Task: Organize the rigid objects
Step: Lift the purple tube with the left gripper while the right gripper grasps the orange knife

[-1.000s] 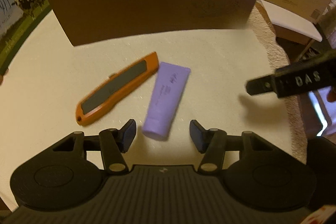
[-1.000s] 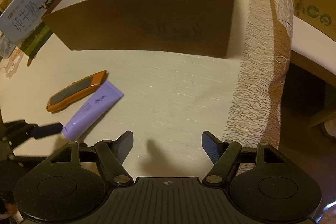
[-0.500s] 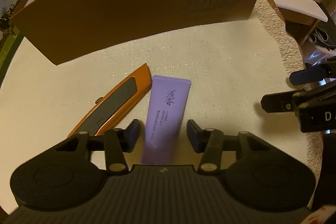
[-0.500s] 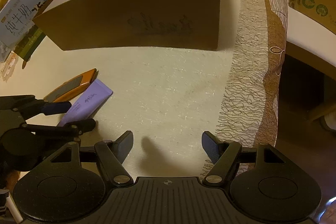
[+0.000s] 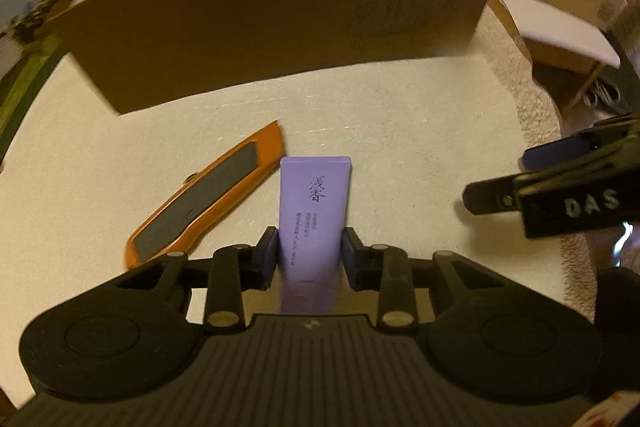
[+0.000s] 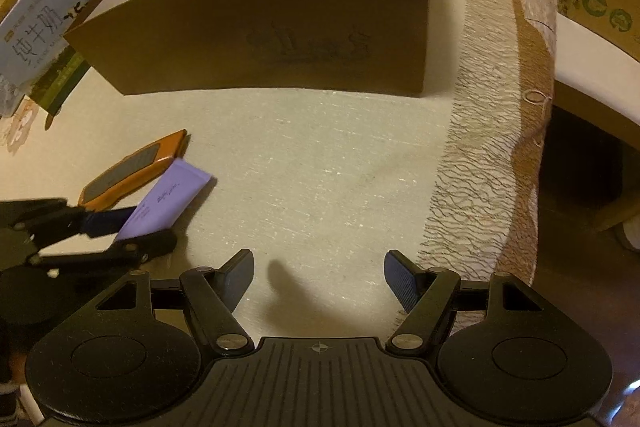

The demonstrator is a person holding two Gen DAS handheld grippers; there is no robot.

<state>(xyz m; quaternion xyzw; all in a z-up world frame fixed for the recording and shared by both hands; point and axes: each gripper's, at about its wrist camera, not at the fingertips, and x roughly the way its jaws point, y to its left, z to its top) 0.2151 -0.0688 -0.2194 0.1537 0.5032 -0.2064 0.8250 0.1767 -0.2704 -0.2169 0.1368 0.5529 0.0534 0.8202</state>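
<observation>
A purple tube [image 5: 314, 203] lies on the cream tablecloth, its flat end pointing at the brown cardboard box [image 5: 280, 15]. My left gripper [image 5: 309, 253] is shut on the tube's near half, both pads against its sides. An orange utility knife [image 5: 208, 199] lies just left of the tube, touching its far corner. The right wrist view shows the tube [image 6: 168, 201], the knife [image 6: 132, 171] and the left gripper's fingers [image 6: 108, 221] around the tube. My right gripper [image 6: 319, 277] is open and empty above bare cloth, right of the tube.
The open box [image 6: 280, 27] stands across the back of the table and holds a few items. A blue milk carton [image 6: 44, 23] stands at the left. The table's edge with a fringed cloth [image 6: 492, 147] runs down the right side, with boxes beyond.
My left gripper moved forward over the tube and closed on it; its jaws were open a second ago. The right gripper barely moved.
</observation>
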